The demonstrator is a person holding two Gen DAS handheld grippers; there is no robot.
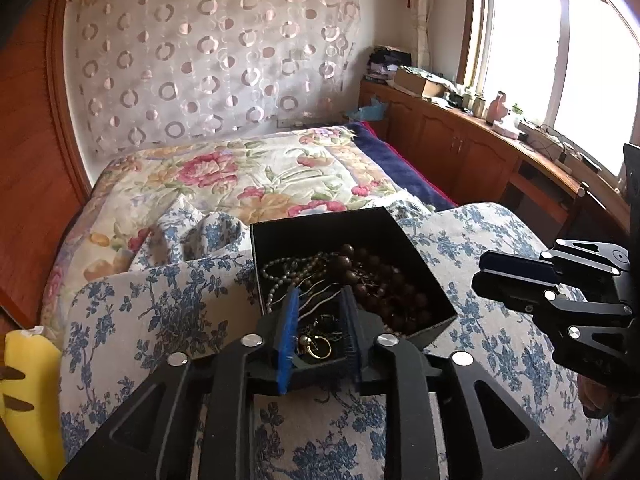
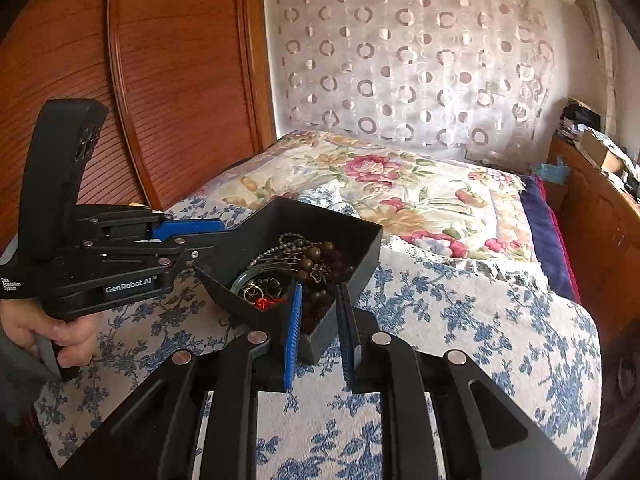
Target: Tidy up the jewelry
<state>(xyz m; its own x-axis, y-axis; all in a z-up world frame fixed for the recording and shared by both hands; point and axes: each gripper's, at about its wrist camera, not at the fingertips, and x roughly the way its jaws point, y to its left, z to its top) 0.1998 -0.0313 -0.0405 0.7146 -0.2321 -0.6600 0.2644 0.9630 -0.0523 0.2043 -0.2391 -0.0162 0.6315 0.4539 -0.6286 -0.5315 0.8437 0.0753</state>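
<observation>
Blue-flowered cloth (image 1: 460,240) under black box (image 1: 320,228), floral bedspread (image 1: 248,172) behind

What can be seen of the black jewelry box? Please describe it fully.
The black jewelry box is a square, open, lidless tray with thin matte walls, resting on blue-flowered cloth. It holds tangled dark wooden beads, a pale bead chain and a gold ring. Each gripper straddles a near corner; whether their pads press the walls cannot be told.
</observation>
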